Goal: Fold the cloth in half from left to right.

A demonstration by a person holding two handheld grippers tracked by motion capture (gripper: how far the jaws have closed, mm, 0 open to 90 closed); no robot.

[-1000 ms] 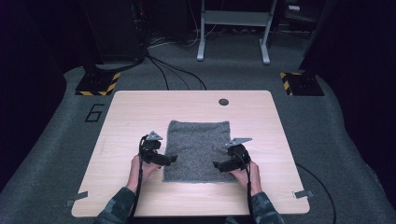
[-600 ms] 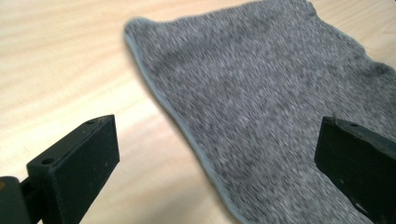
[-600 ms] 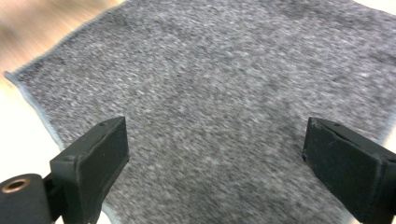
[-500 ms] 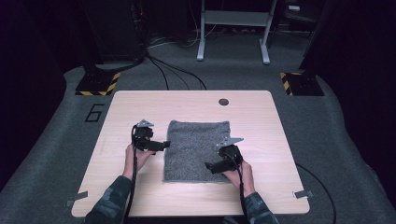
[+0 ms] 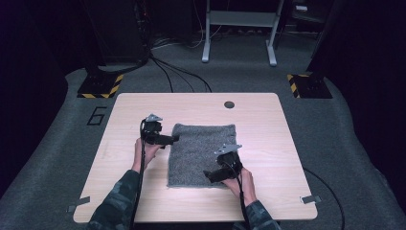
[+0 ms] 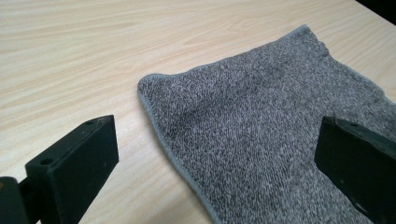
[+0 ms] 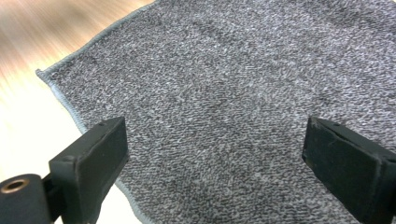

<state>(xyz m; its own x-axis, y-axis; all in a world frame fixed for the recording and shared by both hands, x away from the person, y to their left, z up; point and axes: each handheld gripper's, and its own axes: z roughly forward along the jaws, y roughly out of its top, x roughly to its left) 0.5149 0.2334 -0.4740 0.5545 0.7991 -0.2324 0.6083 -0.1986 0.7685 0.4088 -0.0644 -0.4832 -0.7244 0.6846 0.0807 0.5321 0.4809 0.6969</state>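
A: High view first. Where does the grey towel (image 5: 201, 154) lie?

B: Flat on the table (image 5: 268, 129), a little below the middle of the frame, its long sides running up and down the picture. A small dark round hole (image 5: 229, 104) sits in the table top above it, toward the upper right.

A: And the left hand-held gripper (image 5: 168, 139)?

B: At the towel's upper left corner, pointing right toward the cloth. In the left gripper view its jaws stand wide apart with nothing between them; the towel's corner (image 6: 148, 84) lies on the bare wood between and beyond them, with the hemmed edge running down toward the bottom of the frame. One jaw is low at the left over the wood, the other low at the right over the cloth.

A: The right hand-held gripper (image 5: 210, 175)?

B: Near the towel's lower right part, held over the cloth and pointing left. In the right gripper view its jaws are also spread wide and empty, both hanging above the grey weave. A corner of the towel shows at the left of that frame, and the table beyond it is blurred.

A: Is either one touching the cloth?

B: I cannot tell from these views.
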